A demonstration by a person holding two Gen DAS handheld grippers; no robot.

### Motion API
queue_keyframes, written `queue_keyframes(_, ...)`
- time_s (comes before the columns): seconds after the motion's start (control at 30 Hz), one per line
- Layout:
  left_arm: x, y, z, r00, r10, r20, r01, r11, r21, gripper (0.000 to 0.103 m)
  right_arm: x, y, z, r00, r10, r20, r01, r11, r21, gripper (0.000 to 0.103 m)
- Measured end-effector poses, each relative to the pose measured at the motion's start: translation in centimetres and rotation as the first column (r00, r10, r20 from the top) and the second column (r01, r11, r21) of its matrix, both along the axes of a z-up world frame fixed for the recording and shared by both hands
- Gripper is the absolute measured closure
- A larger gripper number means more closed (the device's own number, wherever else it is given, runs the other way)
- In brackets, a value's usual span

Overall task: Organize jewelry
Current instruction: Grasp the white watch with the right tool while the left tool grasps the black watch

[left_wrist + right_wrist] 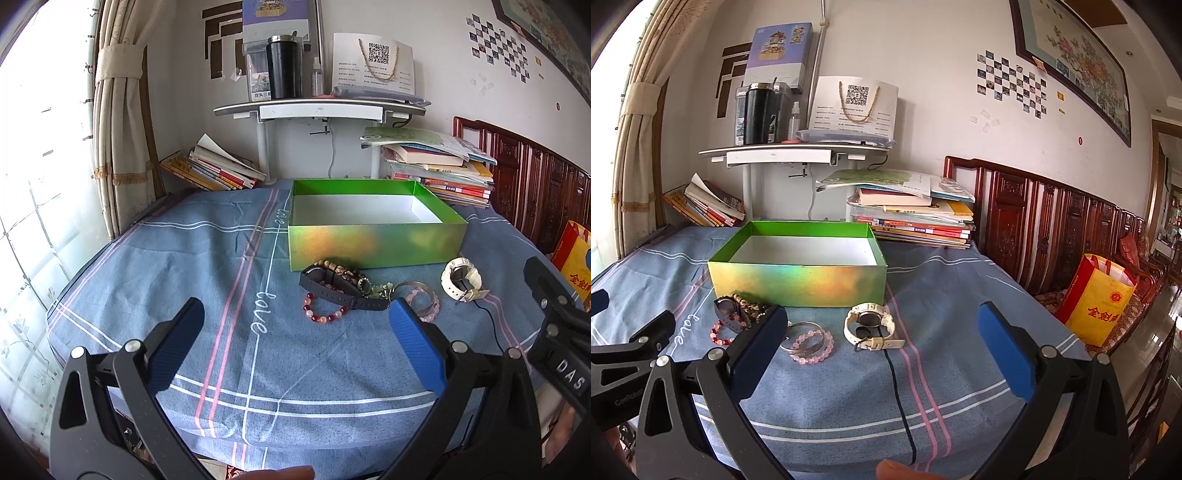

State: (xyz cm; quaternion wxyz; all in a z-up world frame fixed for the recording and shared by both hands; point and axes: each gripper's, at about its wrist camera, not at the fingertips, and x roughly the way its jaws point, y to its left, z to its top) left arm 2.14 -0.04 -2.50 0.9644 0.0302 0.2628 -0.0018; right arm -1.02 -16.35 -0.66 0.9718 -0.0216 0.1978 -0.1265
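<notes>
An open green box (373, 240) with a white floor stands empty on the blue cloth; it also shows in the right wrist view (801, 277). In front of it lie a black watch (332, 290), a brown bead bracelet (343, 271), a red bead bracelet (325, 314), a pink bead bracelet with silver bangles (809, 341) and a white watch (870, 325). My left gripper (295, 328) is open and empty, short of the jewelry. My right gripper (882, 325) is open and empty, short of the white watch.
Stacks of books (916, 218) lie behind the box, more books (214, 170) at the back left. A white shelf (317, 107) holds a black cup. A carved wooden bench back (1052, 218) and a yellow bag (1097, 299) are to the right.
</notes>
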Motion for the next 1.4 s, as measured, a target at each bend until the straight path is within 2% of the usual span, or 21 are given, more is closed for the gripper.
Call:
queue_keyframes(0.1, 0.3, 0.0, -0.4, 1.0, -0.002, -0.016, 0.002, 1.0, 0.001, 0.004, 0.6, -0.6, -0.1, 1.0, 0.011, -0.024, -0.011, 1.0, 0.011, 0.002)
queue_keyframes(0.23, 1.6, 0.1, -1.7, 0.997, -0.005, -0.075, 0.004, 1.0, -0.004, 0.004, 3.3, -3.5, -0.8, 0.992, 0.005, -0.123, 0.002, 0.999, 0.05, 0.002)
queue_keyframes(0.37, 3.7, 0.4, -3.6, 0.99, 0.006, -0.144, -0.003, 1.0, 0.025, 0.004, 7.0, -6.7, -3.3, 0.958, -0.037, -0.286, 0.034, 0.999, -0.015, 0.002)
queue_keyframes(0.5, 6.0, 1.2, -4.5, 0.982, 0.007, -0.187, -0.009, 1.0, -0.013, 0.004, 9.1, -9.0, -5.3, 0.922, 0.03, -0.387, 0.007, 0.996, 0.093, 0.006)
queue_keyframes(0.67, 8.4, 0.8, -5.2, 0.977, -0.031, -0.211, 0.026, 0.999, -0.027, 0.015, 11.9, -9.4, -7.2, 0.874, 0.133, -0.467, -0.026, 0.973, 0.23, 0.052)
queue_keyframes(0.73, 9.7, 0.6, -5.4, 0.969, -0.055, -0.239, 0.044, 0.998, -0.05, 0.021, 13.1, -9.3, -7.5, 0.865, 0.164, -0.474, -0.034, 0.962, 0.271, 0.06)
queue_keyframes(0.83, 11.8, 0.8, -5.2, 0.963, -0.059, -0.262, 0.038, 0.996, -0.084, 0.022, 14.6, -9.0, -7.1, 0.871, 0.159, -0.465, -0.034, 0.963, 0.267, 0.062)
queue_keyframes(0.9, 13.2, 0.7, -5.2, 0.963, -0.047, -0.266, 0.028, 0.997, -0.076, 0.022, 15.7, -9.0, -7.1, 0.87, 0.166, -0.464, -0.038, 0.961, 0.273, 0.062)
queue_keyframes(0.97, 14.8, 0.5, -5.7, 0.951, -0.043, -0.305, 0.023, 0.997, -0.069, 0.023, 16.8, -8.7, -7.5, 0.86, 0.185, -0.475, -0.053, 0.959, 0.277, 0.062)
queue_keyframes(1.07, 16.6, 0.5, -6.8, 0.928, -0.043, -0.369, 0.009, 0.996, -0.094, 0.039, 17.7, -8.5, -8.2, 0.845, 0.194, -0.498, -0.064, 0.962, 0.266, 0.064)
queue_keyframes(1.13, 17.3, 0.6, -7.5, 0.918, -0.038, -0.394, -0.008, 0.994, -0.112, 0.05, 18.3, -8.6, -8.9, 0.845, 0.2, -0.497, -0.064, 0.959, 0.277, 0.064)
queue_keyframes(1.17, 17.4, 0.7, -7.8, 0.916, -0.043, -0.399, -0.011, 0.991, -0.131, 0.051, 18.5, -8.6, -8.9, 0.853, 0.193, -0.485, -0.059, 0.959, 0.278, 0.066)
queue_keyframes(1.2, 17.5, 0.7, -8.0, 0.916, -0.048, -0.397, -0.01, 0.99, -0.143, 0.057, 18.5, -8.6, -9.0, 0.851, 0.196, -0.487, -0.06, 0.958, 0.281, 0.07)
queue_keyframes(1.23, 17.5, 0.7, -8.2, 0.917, -0.054, -0.395, -0.007, 0.989, -0.15, 0.071, 18.5, -8.6, -9.0, 0.849, 0.216, -0.481, -0.075, 0.953, 0.295, 0.077)
queue_keyframes(1.33, 17.3, 0.5, -8.4, 0.919, -0.064, -0.389, 0.011, 0.99, -0.138, 0.089, 18.1, -8.1, -8.9, 0.852, 0.225, -0.473, -0.097, 0.955, 0.28, 0.079)
queue_keyframes(1.4, 16.8, 0.9, -8.1, 0.921, -0.069, -0.383, 0.015, 0.99, -0.142, 0.097, 17.7, -7.9, -8.8, 0.851, 0.234, -0.471, -0.113, 0.956, 0.271, 0.08)
